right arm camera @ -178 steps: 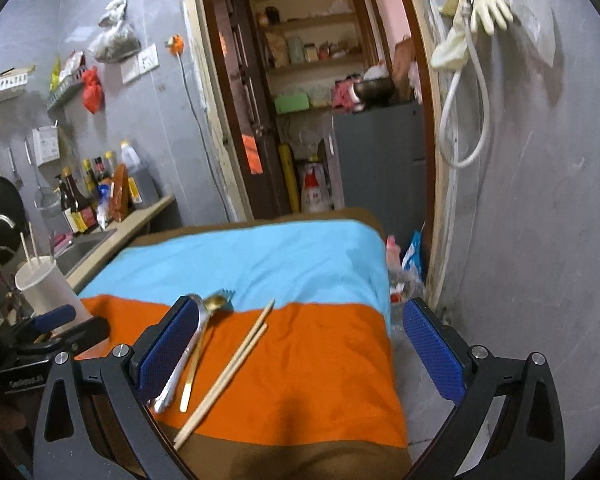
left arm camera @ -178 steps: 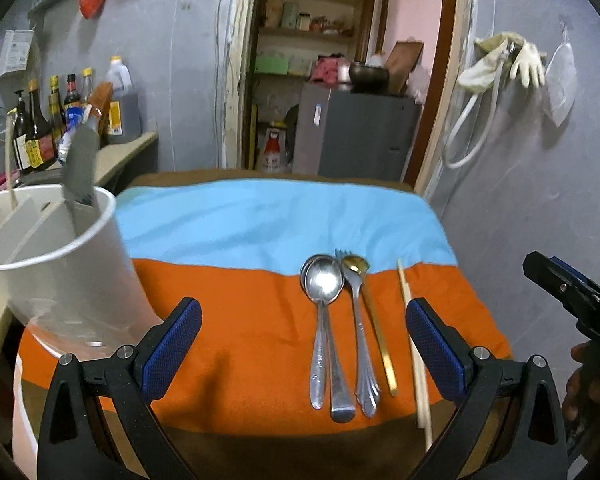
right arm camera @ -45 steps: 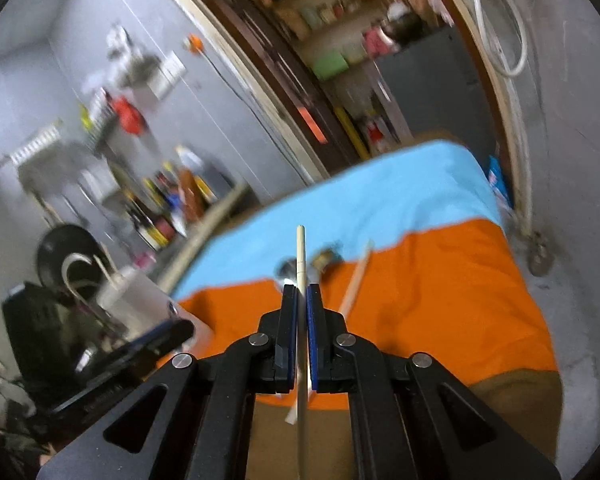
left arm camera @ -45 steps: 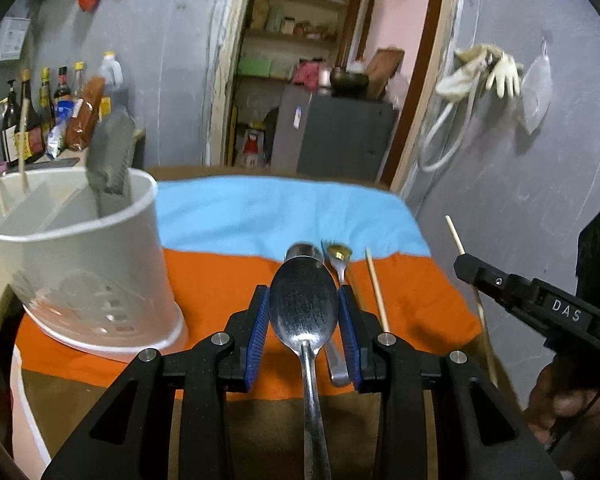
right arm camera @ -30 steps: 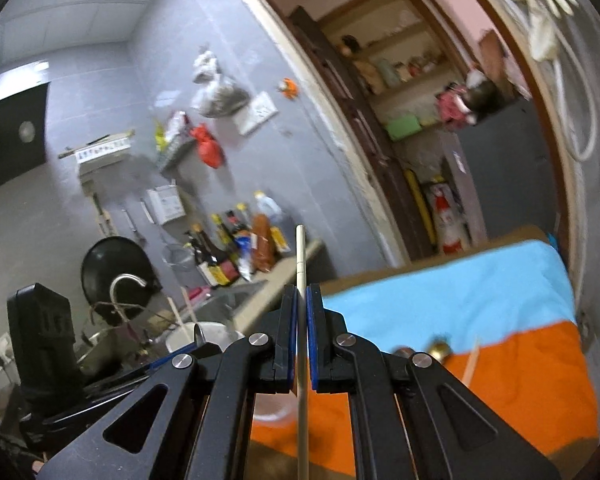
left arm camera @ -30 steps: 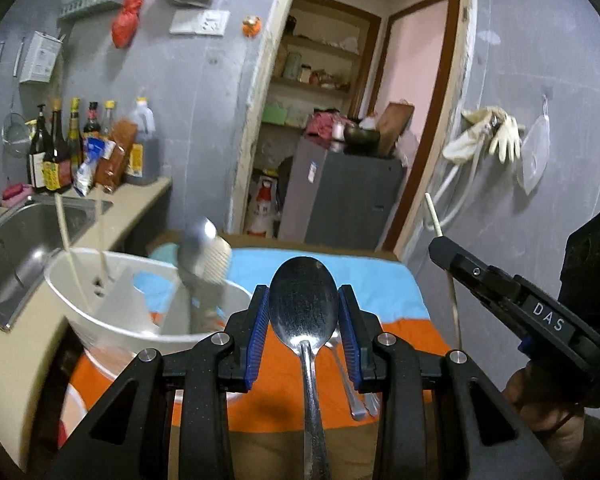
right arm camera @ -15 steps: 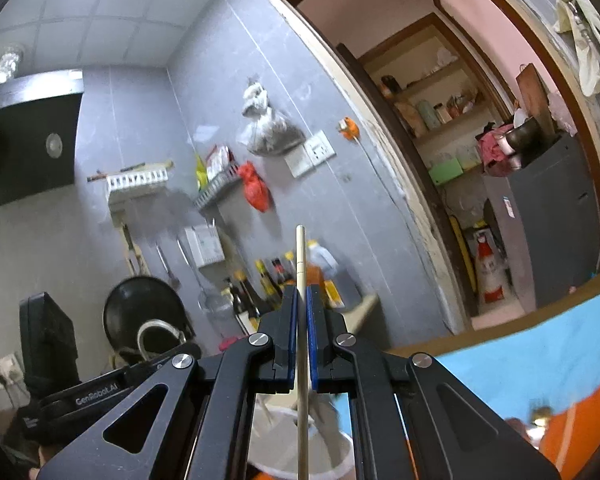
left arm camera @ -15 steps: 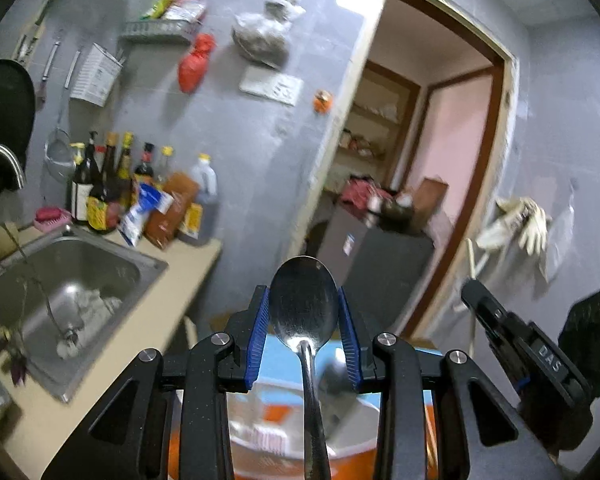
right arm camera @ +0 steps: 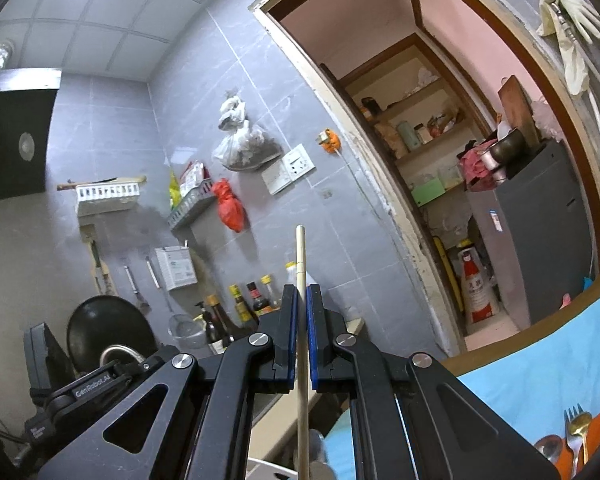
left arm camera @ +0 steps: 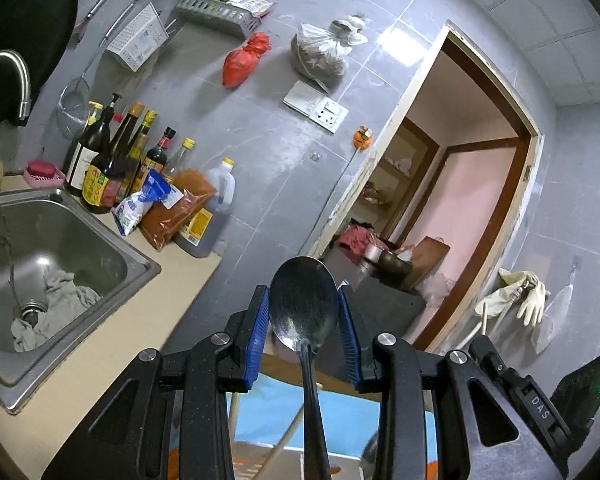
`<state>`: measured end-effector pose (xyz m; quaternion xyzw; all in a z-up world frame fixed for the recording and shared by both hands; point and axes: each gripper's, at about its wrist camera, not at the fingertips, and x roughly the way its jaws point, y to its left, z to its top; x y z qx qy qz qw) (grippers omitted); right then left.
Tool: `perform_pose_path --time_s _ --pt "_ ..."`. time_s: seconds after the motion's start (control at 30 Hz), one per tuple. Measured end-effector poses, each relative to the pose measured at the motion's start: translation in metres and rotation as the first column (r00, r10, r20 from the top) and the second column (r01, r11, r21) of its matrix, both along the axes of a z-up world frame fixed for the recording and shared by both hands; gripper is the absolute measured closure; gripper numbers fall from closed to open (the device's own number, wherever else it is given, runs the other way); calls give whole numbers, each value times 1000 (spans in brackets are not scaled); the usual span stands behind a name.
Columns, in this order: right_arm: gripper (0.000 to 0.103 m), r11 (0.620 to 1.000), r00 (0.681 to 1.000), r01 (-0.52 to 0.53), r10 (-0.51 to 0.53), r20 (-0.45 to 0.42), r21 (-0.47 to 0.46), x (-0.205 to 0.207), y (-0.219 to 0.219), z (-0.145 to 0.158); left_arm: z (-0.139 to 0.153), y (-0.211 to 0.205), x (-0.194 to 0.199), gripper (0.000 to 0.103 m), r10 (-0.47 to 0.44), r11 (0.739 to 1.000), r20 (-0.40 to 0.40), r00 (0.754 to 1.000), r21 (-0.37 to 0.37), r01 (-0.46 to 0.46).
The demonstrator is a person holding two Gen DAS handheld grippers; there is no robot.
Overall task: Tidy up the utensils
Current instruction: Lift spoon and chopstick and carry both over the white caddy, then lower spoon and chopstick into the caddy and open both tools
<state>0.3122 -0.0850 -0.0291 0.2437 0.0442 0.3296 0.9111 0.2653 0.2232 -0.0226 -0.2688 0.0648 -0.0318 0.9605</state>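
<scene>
The left gripper (left arm camera: 303,336) is held up off the table, aimed roughly level toward the grey tiled kitchen wall and an open doorway. Its two blue pads (left arm camera: 259,334) pinch a metal spoon (left arm camera: 303,308) by the edges of its bowl. The bowl sits between the fingertips with its hollow face toward the camera. The spoon's long axis runs along the gripper's own line: bowl forward and up in the picture, handle coming straight back down toward the camera between the black finger arms.

The right gripper (right arm camera: 302,334) also points about level, toward the same wall, with the ceiling filling the top of its view. Its blue pads are pressed nearly together and clamp a pale wooden chopstick (right arm camera: 301,280). The chopstick stands upright in the picture. One end pokes well above the fingertips and the rest runs down past the camera's lower edge.

In the left wrist view, a steel sink (left arm camera: 138,258) lies to the left, with a row of sauce bottles (left arm camera: 112,164) on the counter behind it. Below the left gripper, blue cloth and part of a white container rim show, too little to make out more.

In the right wrist view, a striped blue and orange tablecloth (right arm camera: 540,384) shows at lower right. A fork (right arm camera: 571,436) and a gold spoon (right arm camera: 581,428) lie on it at the very edge.
</scene>
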Motion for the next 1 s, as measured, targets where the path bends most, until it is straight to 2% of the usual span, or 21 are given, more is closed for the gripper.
perform_pose_path --time_s 0.3,0.43,0.63,0.87,1.0 --pt "100 997 997 74 -73 21 -26 -1 6 -19 -18 -14 -5 74 88 993 54 995 73 -91" --pt "100 993 994 100 -97 54 -57 -8 10 -24 -27 -16 -7 74 99 992 63 993 78 -104" --pt "100 990 995 86 -79 64 -113 -14 16 -31 -37 -21 -15 74 123 988 72 990 84 -129" --pt "100 987 997 68 -63 40 -144 -19 15 -35 -39 -35 -21 74 102 982 42 994 153 -108" --pt "99 985 999 48 -47 10 -166 -23 14 -37 -40 -40 -26 74 81 983 11 997 165 -82"
